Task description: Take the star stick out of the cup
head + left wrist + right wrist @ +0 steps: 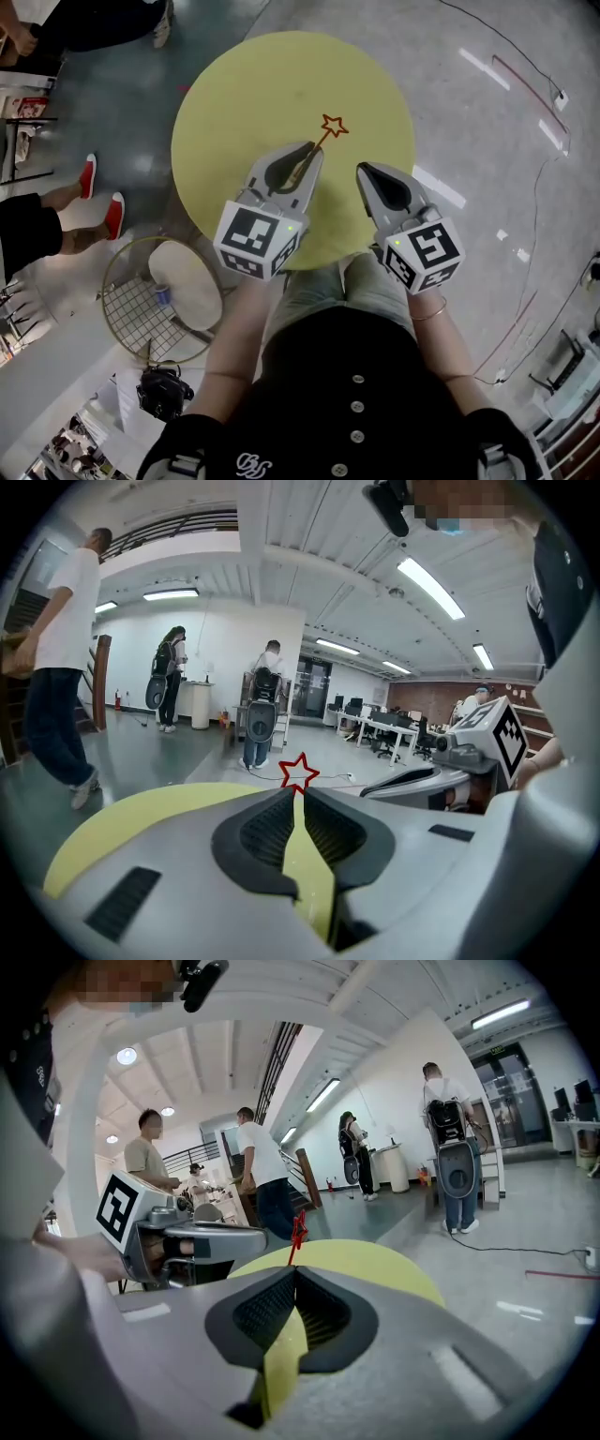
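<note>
Pinching thin red wire-outline star stick [322,141] in ribbed left tool [313,150] above round yellow desk [234,103]; holding right tool [362,170] pressed together, empty.

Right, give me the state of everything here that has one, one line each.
left claw: shut on the star stick, held over the yellow table.
right claw: shut, nothing between its jaws.
star stick: clamped at its stem, star end jutting past the left claw's tips.
</note>
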A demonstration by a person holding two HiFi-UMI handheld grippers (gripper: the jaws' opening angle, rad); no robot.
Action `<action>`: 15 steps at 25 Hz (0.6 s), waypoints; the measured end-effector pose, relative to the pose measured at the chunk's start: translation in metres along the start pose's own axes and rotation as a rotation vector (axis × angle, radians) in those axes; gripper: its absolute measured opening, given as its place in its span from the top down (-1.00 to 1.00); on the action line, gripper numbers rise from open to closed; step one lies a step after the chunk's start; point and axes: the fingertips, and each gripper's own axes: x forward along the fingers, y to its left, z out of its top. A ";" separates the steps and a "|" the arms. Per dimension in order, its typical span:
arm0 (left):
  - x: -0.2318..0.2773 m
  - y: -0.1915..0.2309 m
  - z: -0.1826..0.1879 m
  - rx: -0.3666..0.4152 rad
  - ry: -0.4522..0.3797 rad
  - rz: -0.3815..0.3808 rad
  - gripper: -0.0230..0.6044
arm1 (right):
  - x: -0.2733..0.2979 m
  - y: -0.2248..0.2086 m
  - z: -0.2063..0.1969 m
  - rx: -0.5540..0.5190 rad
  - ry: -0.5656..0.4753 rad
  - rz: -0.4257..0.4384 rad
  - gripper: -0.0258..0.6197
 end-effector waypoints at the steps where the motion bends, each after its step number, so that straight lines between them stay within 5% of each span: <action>1: 0.002 0.001 0.000 0.000 0.006 0.000 0.87 | 0.000 -0.001 0.000 0.001 0.001 -0.002 0.92; 9: 0.018 0.006 -0.012 0.001 0.070 -0.012 0.71 | 0.003 -0.010 -0.002 0.011 0.012 -0.013 0.92; 15: 0.032 0.006 -0.027 0.079 0.137 -0.026 0.69 | 0.006 -0.013 -0.006 0.013 0.018 -0.010 0.92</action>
